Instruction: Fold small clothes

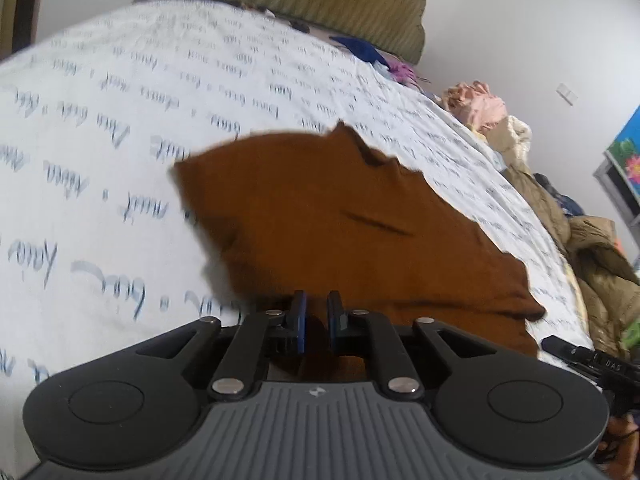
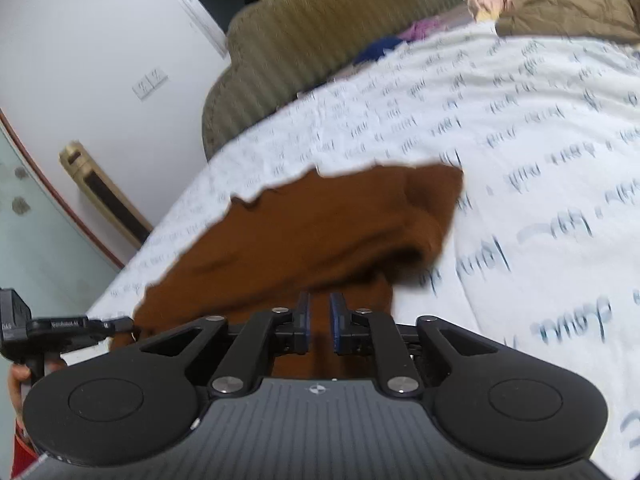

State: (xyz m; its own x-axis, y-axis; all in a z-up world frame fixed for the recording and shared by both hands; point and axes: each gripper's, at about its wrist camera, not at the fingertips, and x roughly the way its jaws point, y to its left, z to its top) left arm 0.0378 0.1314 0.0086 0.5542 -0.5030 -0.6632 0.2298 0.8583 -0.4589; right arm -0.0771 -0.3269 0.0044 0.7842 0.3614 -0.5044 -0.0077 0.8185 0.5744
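Note:
A brown garment (image 1: 320, 208) lies on a white bed sheet (image 1: 120, 120) printed with blue script. Its near edge is drawn up to my left gripper (image 1: 317, 304), whose blue pads stand a narrow gap apart, shut on the cloth. In the right wrist view the same brown garment (image 2: 320, 224) is bunched into a thick fold at its right side. Its near edge runs up between the pads of my right gripper (image 2: 319, 304), which is also shut on it. The two grippers hold the near edge side by side.
An olive ribbed headboard (image 1: 320, 0) stands at the far end of the bed. Loose clothes are piled along the bed's side: pink cloth (image 1: 480, 104) and an olive jacket (image 1: 600, 264). Blue and purple items (image 2: 384, 46) lie near the headboard. A person's hand (image 2: 20, 376) holds the left tool.

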